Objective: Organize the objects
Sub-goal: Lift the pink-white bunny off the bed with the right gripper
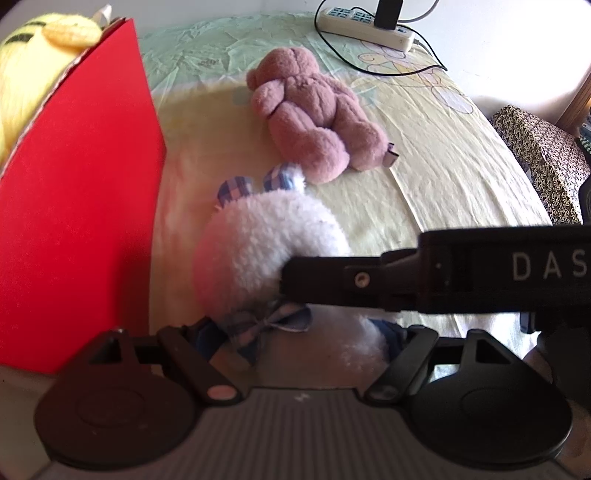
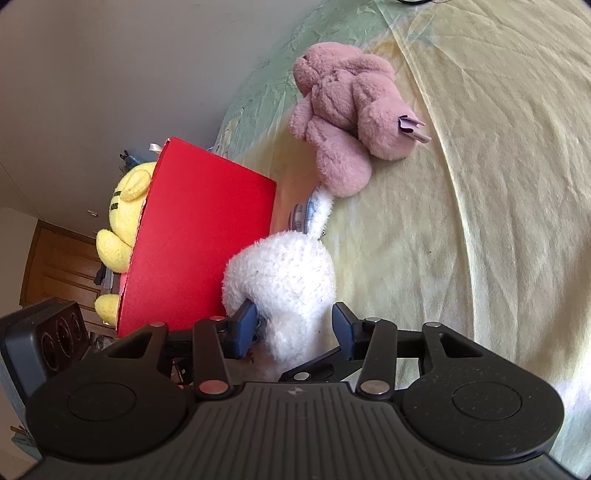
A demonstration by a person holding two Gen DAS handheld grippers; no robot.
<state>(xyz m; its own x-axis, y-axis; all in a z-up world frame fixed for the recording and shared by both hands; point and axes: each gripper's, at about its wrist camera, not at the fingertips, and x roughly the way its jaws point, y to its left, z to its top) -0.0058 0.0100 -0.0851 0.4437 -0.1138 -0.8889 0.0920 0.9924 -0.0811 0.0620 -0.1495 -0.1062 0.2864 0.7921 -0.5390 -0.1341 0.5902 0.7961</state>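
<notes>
A white plush bunny (image 1: 266,243) with blue checked ears and bow lies on the bed. My left gripper (image 1: 299,339) sits around its body, jaws close on the plush. My right gripper (image 2: 295,326) reaches in from the right across the left wrist view (image 1: 369,280); its blue pads (image 2: 245,326) stand on either side of the bunny (image 2: 284,280), pressing its neck. A pink teddy bear (image 1: 314,110) lies further back (image 2: 343,110). A red box (image 1: 74,206) stands to the left (image 2: 199,236) with a yellow plush (image 1: 22,81) inside (image 2: 122,221).
The bed has a yellow-green sheet (image 1: 443,177). A white power strip (image 1: 365,26) with a black cable lies at the far edge. A patterned cushion (image 1: 539,155) is at the right. A wooden door (image 2: 62,266) stands beyond the bed.
</notes>
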